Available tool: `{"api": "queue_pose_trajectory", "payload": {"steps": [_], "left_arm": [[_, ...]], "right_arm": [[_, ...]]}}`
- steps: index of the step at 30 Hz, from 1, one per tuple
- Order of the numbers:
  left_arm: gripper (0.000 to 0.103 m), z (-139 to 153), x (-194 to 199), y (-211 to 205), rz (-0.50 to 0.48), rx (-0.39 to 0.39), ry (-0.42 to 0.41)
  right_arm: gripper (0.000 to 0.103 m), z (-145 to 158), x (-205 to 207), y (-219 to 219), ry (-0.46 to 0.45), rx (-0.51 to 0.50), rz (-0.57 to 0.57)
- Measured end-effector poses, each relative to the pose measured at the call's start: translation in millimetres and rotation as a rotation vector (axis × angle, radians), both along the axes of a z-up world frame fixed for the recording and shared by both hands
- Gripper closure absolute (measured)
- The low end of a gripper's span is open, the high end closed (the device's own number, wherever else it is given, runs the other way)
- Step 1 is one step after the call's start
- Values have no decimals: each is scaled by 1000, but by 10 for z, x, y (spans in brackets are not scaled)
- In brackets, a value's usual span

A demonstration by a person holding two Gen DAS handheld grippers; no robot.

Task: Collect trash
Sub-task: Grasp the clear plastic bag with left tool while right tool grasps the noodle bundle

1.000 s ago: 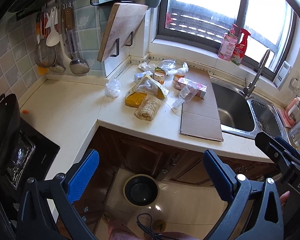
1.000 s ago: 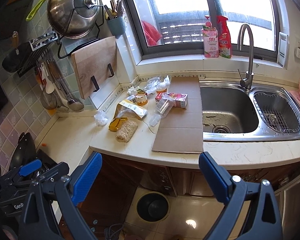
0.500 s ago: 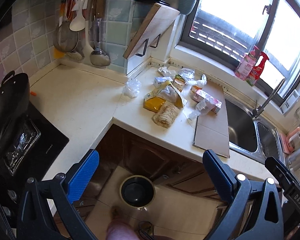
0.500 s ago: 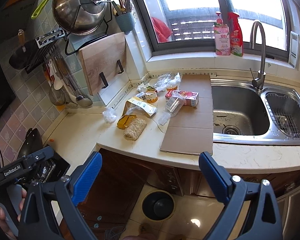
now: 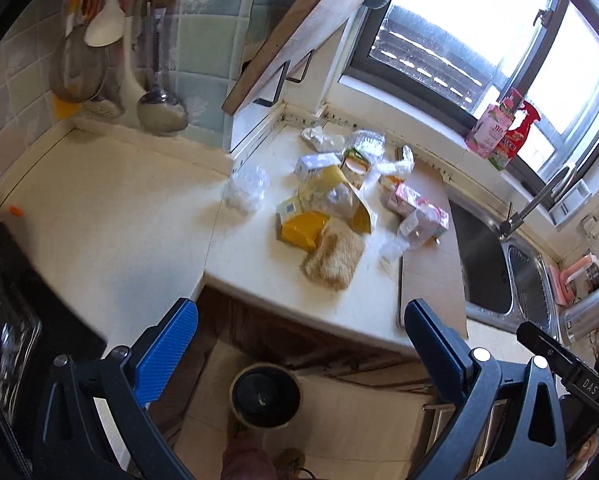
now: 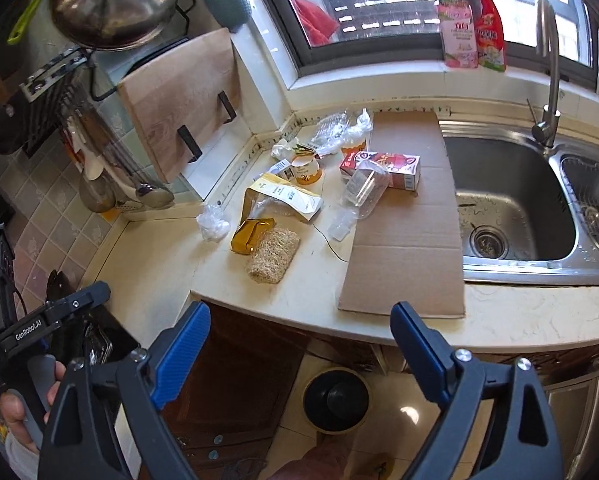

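Note:
A heap of trash lies on the cream counter: a flat cardboard sheet [image 6: 407, 224], a pink carton [image 6: 391, 164], a clear plastic bottle [image 6: 359, 192], a cream paper bag [image 6: 287, 196], a yellow packet [image 6: 251, 234], a tan scrub pad [image 6: 273, 254] and crumpled plastic wrap [image 6: 213, 222]. The left wrist view shows the same pad [image 5: 333, 258] and packet [image 5: 299, 232]. A round bin [image 6: 335, 400] stands on the floor below the counter edge. My left gripper [image 5: 299, 308] is open and empty, short of the counter. My right gripper [image 6: 299, 312] is wide, its jaws closing slightly on nothing.
A steel sink [image 6: 507, 200] with a tall tap lies right of the cardboard. A cutting board [image 6: 179, 100] leans on the wall behind the heap. A black hob [image 5: 11, 320] fills the left. Bottles stand on the sill. A hand [image 6: 27, 396] holds the left gripper.
Both grippers have come closer to the counter and a little lower, so the heap looks larger. The right jaws have narrowed slightly. No trash has moved.

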State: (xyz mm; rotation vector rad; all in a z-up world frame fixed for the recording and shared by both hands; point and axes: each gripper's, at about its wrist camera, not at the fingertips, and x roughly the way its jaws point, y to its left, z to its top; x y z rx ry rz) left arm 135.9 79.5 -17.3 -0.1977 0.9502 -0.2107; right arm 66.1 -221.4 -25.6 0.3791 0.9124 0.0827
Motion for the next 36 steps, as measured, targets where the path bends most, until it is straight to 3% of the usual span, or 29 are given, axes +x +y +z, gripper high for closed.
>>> {"api": "queue_pose_trajectory", "payload": {"steps": [8, 12, 20, 23, 26, 28, 36], "left_arm": [[1, -653, 1205, 393, 62, -72, 12], [4, -1043, 1745, 540, 80, -108, 37], [7, -1590, 2326, 518, 79, -157, 89], [8, -1665, 2410, 444, 69, -165, 80], [20, -1727, 2491, 363, 63, -187, 91], [36, -1748, 2517, 350, 58, -208, 102], [58, -1847, 2512, 297, 66, -240, 105]], "right_arm": [[14, -630, 993, 367, 152, 67, -6], [23, -1004, 1406, 618, 243, 88, 8], [29, -1388, 1794, 871, 301, 68, -8], [40, -1480, 1819, 906, 330, 62, -9], [50, -1558, 1799, 877, 354, 65, -16], [52, -1567, 1764, 851, 349, 85, -22], [58, -1556, 1657, 806, 340, 82, -13]]}}
